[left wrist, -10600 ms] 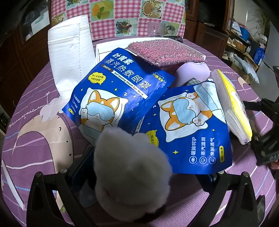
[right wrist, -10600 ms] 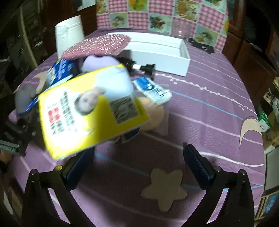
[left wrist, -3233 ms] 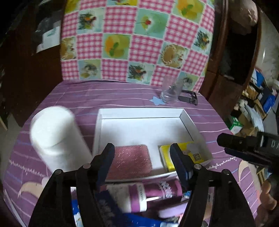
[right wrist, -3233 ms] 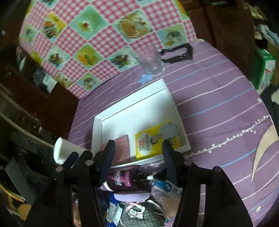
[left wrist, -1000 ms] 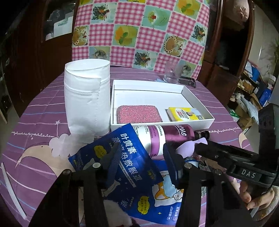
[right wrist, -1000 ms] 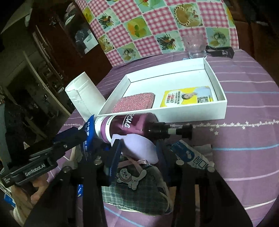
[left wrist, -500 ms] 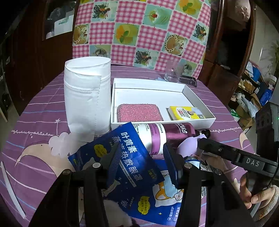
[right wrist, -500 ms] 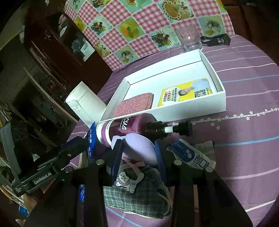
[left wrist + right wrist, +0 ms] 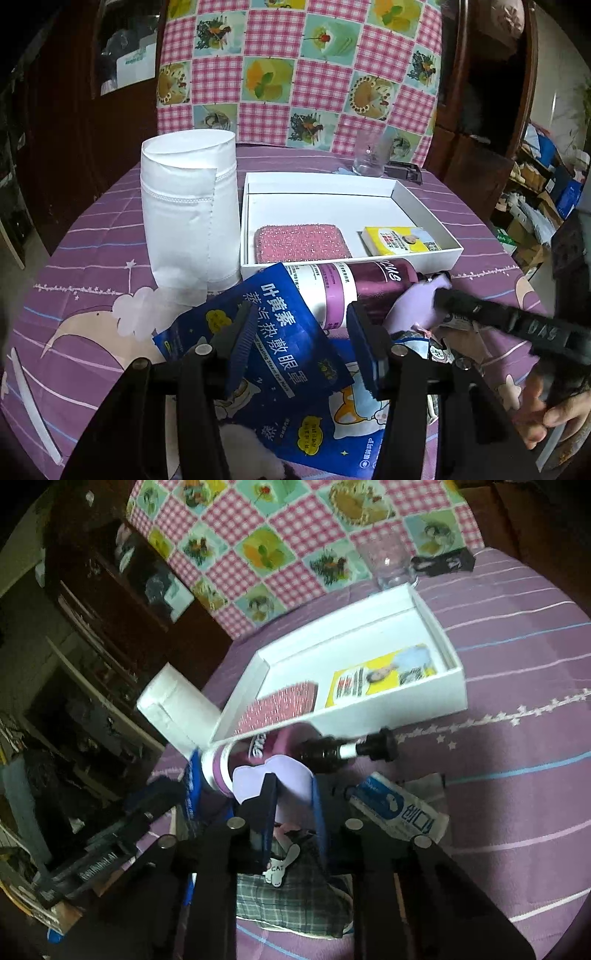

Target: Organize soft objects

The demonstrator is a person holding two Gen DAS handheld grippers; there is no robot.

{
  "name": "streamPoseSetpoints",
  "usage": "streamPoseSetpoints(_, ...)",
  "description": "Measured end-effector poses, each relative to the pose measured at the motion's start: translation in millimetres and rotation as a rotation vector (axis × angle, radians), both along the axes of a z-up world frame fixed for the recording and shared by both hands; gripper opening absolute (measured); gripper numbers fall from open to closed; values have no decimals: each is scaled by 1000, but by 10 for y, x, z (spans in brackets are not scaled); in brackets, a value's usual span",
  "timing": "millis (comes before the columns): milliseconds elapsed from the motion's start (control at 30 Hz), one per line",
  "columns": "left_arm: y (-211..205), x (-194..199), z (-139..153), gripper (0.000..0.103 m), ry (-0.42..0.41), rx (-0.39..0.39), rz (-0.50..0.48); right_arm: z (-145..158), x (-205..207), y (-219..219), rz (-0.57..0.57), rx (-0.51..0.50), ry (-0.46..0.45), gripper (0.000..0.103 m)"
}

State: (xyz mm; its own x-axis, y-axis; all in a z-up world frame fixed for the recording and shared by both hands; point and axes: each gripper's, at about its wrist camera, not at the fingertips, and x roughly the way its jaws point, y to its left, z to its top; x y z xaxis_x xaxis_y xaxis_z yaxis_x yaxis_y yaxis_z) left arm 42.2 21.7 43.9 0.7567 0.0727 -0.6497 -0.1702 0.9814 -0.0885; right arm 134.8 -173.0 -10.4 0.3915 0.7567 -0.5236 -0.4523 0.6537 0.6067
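A white box [image 9: 424, 206] on the purple table holds a pink sponge [image 9: 301, 243] and a yellow packet [image 9: 400, 240]. In front of it lie a purple pump bottle [image 9: 354, 286], blue eye-mask packets [image 9: 280, 339] and a lilac soft pad [image 9: 417, 302]. My right gripper [image 9: 291, 782] is shut on the lilac pad [image 9: 284, 775], above a plaid cat pouch [image 9: 291, 897]. My left gripper [image 9: 299, 332] is open and empty over the blue packets. The box also shows in the right wrist view [image 9: 388, 709].
A white paper roll [image 9: 190, 210] stands left of the box. A drinking glass [image 9: 367, 157] and a black clip [image 9: 404, 171] sit behind it. A white-blue tube [image 9: 399, 812] lies right of the pad. A grey fluffy thing [image 9: 255, 465] is at the front.
My right gripper has closed its fingers onto the lilac pad and tilted. My left gripper has barely moved over the blue packets.
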Motion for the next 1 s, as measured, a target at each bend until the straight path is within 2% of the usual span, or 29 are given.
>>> streamPoseSetpoints(67, -19, -18, 11, 60, -12, -2, -19, 83, -11, -109, -24, 44, -18, 19)
streamPoseSetpoints(133, -53, -58, 34, 62, -30, 8, -34, 161, -28, -190, -50, 60, -39, 19)
streamPoseSetpoints(233, -95, -136, 48, 71, -58, 30, -37, 231, -45, -236, -61, 78, -46, 19)
streamPoseSetpoints(367, -159, -221, 35, 72, -81, 89, -22, 245, -75, -199, -48, 52, -52, 19)
streamPoseSetpoints(600, -190, -364, 33, 72, -84, 106, -13, 280, -189, -137, -44, 14, -81, 19)
streamPoseSetpoints(833, -122, -524, 15, 72, -96, 82, 1, 327, -336, -161, -57, -27, -133, 19)
streamPoseSetpoints(1000, -132, -693, -58, 72, -106, 101, 9, 339, -328, -166, -67, -26, -133, 19)
